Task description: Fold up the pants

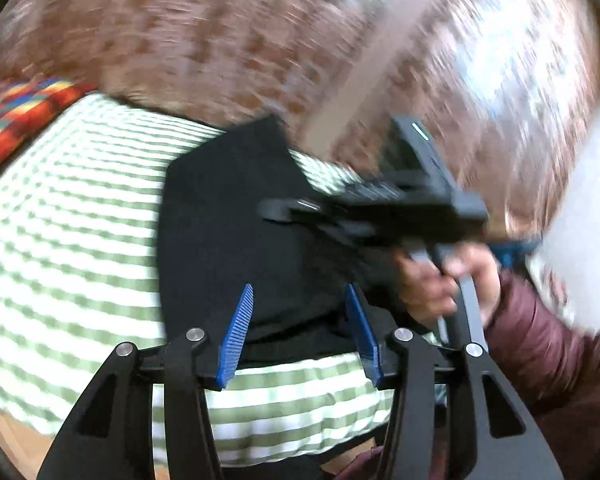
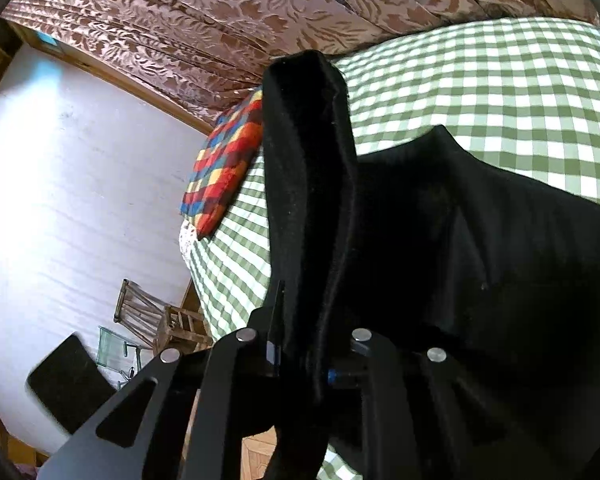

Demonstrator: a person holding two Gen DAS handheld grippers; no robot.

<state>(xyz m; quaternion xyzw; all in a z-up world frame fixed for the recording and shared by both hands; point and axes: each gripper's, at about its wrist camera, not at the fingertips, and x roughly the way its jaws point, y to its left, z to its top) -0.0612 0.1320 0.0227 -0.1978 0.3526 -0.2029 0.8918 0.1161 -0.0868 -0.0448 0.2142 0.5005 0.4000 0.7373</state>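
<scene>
Black pants [image 1: 228, 232] lie folded on a green-and-white checked bed cover [image 1: 60, 240]. My left gripper [image 1: 300, 300] is open above their near edge, its blue pads [image 1: 238, 328] apart with nothing between them. My right gripper [image 2: 300, 304] is shut on a thick fold of the pants [image 2: 312, 168] and lifts it upright, while the rest of the cloth [image 2: 480, 260] drapes to the right. The right gripper body [image 1: 400, 200] also shows in the left wrist view, held by a hand at the pants' right edge.
A multicoloured checked pillow [image 2: 228, 160] lies at the head of the bed [image 2: 500, 92]. A brown patterned curtain [image 2: 220, 12] hangs behind. A white wall [image 2: 80, 180], wooden chairs [image 2: 160, 320] and a dark object [image 2: 68, 380] are on the left.
</scene>
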